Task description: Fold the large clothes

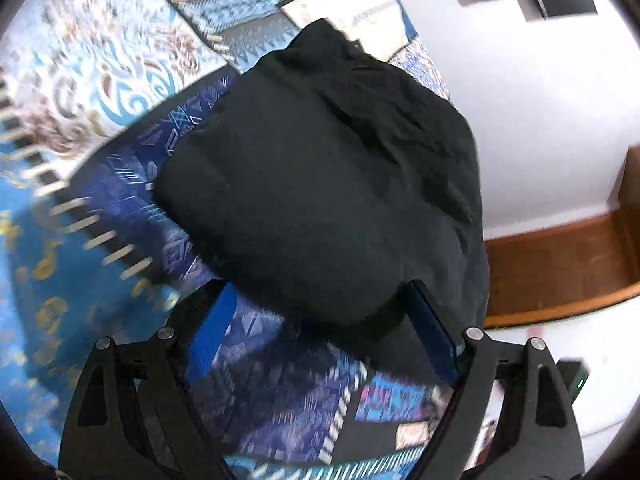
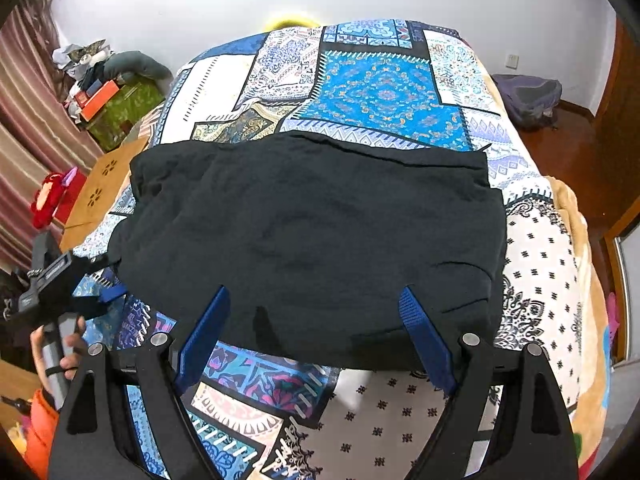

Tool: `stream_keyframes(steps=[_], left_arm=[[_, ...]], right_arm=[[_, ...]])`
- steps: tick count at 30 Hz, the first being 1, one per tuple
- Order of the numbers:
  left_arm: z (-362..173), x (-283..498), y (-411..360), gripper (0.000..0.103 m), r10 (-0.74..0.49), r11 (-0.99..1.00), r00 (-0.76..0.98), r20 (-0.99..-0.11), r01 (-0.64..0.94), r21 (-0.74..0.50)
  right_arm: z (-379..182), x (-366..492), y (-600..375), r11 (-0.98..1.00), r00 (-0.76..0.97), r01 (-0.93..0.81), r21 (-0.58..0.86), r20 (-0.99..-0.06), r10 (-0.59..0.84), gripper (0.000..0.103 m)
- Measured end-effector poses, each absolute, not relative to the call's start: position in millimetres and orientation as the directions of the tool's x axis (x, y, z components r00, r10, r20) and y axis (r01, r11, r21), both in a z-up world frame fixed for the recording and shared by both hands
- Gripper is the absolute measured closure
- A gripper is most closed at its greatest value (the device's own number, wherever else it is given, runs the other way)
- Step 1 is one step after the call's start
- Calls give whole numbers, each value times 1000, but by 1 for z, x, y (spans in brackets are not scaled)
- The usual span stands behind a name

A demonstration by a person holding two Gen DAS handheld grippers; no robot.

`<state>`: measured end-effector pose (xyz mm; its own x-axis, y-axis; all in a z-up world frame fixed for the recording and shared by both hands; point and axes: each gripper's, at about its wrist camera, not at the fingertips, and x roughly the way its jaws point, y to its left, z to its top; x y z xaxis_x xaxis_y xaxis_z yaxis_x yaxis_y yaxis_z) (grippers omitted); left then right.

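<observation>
A large black garment [image 2: 312, 236] lies folded into a rough rectangle on the patterned blue bedspread [image 2: 376, 88]. It also shows in the left wrist view [image 1: 320, 184], seen from its short end. My left gripper [image 1: 320, 292] is open, its blue fingers either side of the garment's near edge, holding nothing. My right gripper [image 2: 316, 296] is open just above the garment's near long edge, empty. The left gripper also shows at the left of the right wrist view [image 2: 100, 296], by the garment's left corner.
The bed edge drops to a wooden floor [image 1: 560, 264] and white wall on the right of the left wrist view. A green box with clutter [image 2: 120, 108], a tan stool [image 2: 104, 184] and red items stand left of the bed. A grey bag [image 2: 528, 96] lies far right.
</observation>
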<state>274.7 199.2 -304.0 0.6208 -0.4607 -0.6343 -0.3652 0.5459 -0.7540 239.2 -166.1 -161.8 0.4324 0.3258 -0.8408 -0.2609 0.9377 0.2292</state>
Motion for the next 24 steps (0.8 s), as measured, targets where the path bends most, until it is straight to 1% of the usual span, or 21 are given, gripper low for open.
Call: stream_keyframes(steps=[2, 5, 7, 8, 9, 10, 13, 15, 16, 20, 24], left_arm=[[-304, 282, 203, 18, -440, 518, 672, -596, -353, -779], [-307, 290, 205, 18, -404, 468, 718, -567, -370, -803], [-308, 295, 204, 22, -362, 469, 739, -568, -382, -796], [-307, 296, 204, 36, -329, 481, 739, -588, -405, -777], [-306, 297, 203, 53, -273, 506, 723, -635, -453, -734], [-305, 298, 202, 53, -256, 516, 716, -650, -467, -718], [-289, 297, 193, 60, -171, 562, 702, -692, -507, -653], [-270, 295, 184, 64, -112, 629, 703, -702, -497, -598], [-262, 292, 183, 65, -92, 651, 710, -698, -487, -582], [-208, 268, 174, 67, -16, 716, 766, -643, -440, -542], [-147, 229, 174, 68, 92, 790, 831, -548, -396, -468]], right_arm=[[-168, 243, -165, 939, 424, -258, 229, -846, 323, 19], [-172, 245, -163, 940, 416, -253, 230, -851, 320, 19], [-172, 246, -162, 940, 413, -250, 231, -853, 319, 19], [-172, 246, -162, 941, 410, -248, 232, -855, 318, 19], [-171, 246, -161, 941, 405, -245, 234, -857, 319, 19], [-168, 246, -159, 939, 400, -247, 238, -858, 323, 19], [-160, 242, -155, 939, 403, -257, 229, -858, 320, 19], [-152, 238, -151, 938, 413, -268, 221, -853, 319, 19], [-146, 235, -148, 936, 420, -277, 218, -848, 322, 19], [-128, 225, -133, 926, 438, -310, 214, -833, 339, 19], [-119, 220, -109, 906, 436, -348, 241, -814, 384, 19]])
